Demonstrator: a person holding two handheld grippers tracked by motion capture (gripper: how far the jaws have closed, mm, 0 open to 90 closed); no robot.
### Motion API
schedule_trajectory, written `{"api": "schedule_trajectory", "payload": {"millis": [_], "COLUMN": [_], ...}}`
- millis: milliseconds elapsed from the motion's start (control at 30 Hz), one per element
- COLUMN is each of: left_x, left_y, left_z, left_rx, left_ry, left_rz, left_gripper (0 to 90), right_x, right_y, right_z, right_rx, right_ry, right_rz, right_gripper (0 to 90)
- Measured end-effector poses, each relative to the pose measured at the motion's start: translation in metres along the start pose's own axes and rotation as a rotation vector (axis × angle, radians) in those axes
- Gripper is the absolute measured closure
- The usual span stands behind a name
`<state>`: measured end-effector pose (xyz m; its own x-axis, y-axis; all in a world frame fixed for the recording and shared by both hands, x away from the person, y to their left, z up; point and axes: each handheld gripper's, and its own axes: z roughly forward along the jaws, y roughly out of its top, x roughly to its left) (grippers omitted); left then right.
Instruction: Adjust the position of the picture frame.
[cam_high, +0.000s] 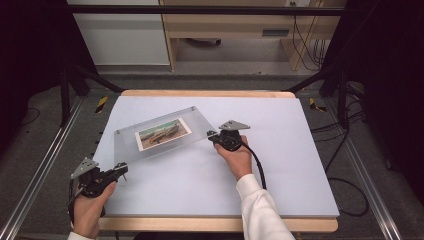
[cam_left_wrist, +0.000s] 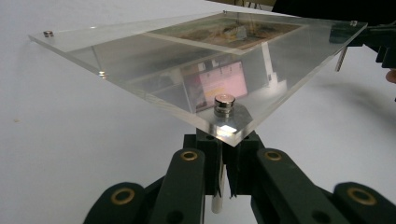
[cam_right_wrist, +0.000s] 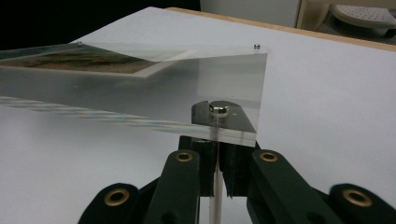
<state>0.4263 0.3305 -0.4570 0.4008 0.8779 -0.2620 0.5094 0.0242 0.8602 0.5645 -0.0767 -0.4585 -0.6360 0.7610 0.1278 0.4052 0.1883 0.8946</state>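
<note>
Both grippers, left (cam_high: 121, 169) and right (cam_high: 212, 135), clamp opposite corners of the acrylic photo frame (cam_high: 157, 132). It appears lifted off the table (cam_high: 280, 165); placement remains.

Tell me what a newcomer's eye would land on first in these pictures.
A clear acrylic picture frame with a landscape photo inside sits near the middle of the white table. The left hand-held gripper is shut on a standoff post beneath its near-left corner, and the right hand-held gripper is shut on one beneath its right corner.
</note>
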Motion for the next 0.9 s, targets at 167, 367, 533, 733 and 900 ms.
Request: {"api": "schedule_trajectory", "payload": {"millis": [167, 367, 533, 733, 900], "left_x": [-0.001, 0.003, 0.007, 0.008, 0.007], "left_y": [0.0, 0.003, 0.004, 0.003, 0.003], "left_z": [0.004, 0.01, 0.008, 0.008, 0.008], "left_rx": [0.0, -0.016, -0.018, -0.011, -0.01], "left_ry": [0.015, 0.035, 0.037, 0.04, 0.048], "left_rz": [0.019, 0.014, -0.009, -0.018, -0.013], "left_gripper": [80.8, 73.5, 83.3, 83.5, 83.5], "right_x": [0.0, -0.001, 0.003, 0.004, 0.007], "right_y": [0.0, 0.001, 0.0, 0.0, 0.0], "right_z": [0.0, 0.0, 0.003, 0.006, 0.006], "right_rx": [0.007, 0.011, 0.026, 0.029, 0.025], "right_ry": [0.006, 0.012, 0.019, 0.011, 0.018], "right_rz": [0.006, 0.017, 0.018, 0.033, 0.01], "right_gripper": [84.6, 84.4, 77.8, 72.2, 82.5]}}
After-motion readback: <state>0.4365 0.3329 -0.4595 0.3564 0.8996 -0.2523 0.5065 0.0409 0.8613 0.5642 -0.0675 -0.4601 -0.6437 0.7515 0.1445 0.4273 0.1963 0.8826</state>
